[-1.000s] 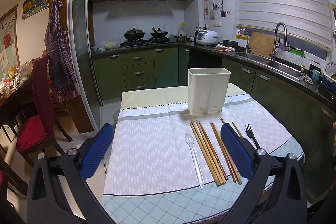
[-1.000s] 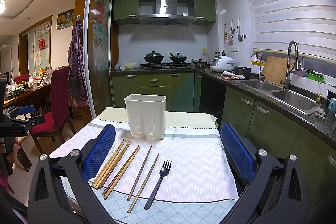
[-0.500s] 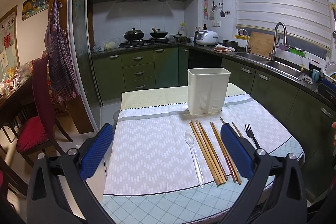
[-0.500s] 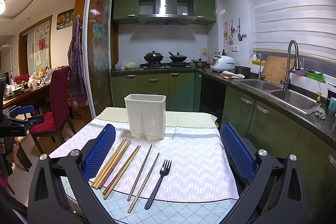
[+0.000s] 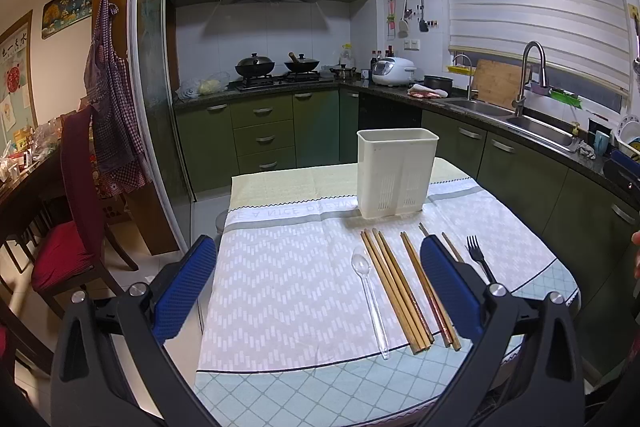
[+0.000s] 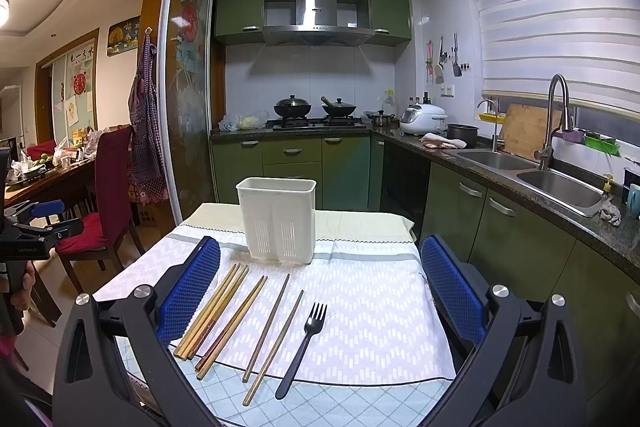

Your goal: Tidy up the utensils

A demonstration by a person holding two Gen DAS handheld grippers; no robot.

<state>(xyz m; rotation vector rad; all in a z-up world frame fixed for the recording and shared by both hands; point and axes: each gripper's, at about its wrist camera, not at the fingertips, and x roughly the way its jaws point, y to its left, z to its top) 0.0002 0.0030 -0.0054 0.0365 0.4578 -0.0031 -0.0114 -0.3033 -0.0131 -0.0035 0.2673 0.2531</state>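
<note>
Round desk (image 5: 532, 291) with a pale checked cover, ringed by dark green kitchen cabinets (image 6: 292, 163) and a steel sink (image 6: 556, 183) off to the right. Draped over most of the desk: a white cloth (image 5: 288, 291) with a chevron weave and a grey band near the far edge.

Standing upright on that grey band, a white plastic utensil holder (image 5: 396, 173), slotted low on its front wall, nothing visible above its rim. Same holder (image 6: 277, 219) in the right wrist view, just beyond the far tips of the sticks.

Left tool (image 5: 318, 283) held above the near edge of the desk, blue-padded fingers (image 5: 186, 285) spread wide, gripping nothing. Right tool (image 6: 320, 293) likewise spread wide and bare, fingers (image 6: 452, 295) flanking the row of utensils without touching any.

Lying flat on the cloth in front of the holder, roughly parallel, pointing toward it: a bundle of wooden chopsticks (image 5: 394, 287) packed side by side, then a darker pair (image 5: 428, 293) just right of them, partly behind the left tool's right finger. In the right wrist view, two more single chopsticks (image 6: 270, 331) further right, their near ends past the cloth's hem.

Black plastic fork (image 6: 302, 349) rightmost in the row, tines toward the holder. Clear plastic spoon (image 5: 370, 301) leftmost, just beside the chopstick bundle, bowl toward the holder.
</note>
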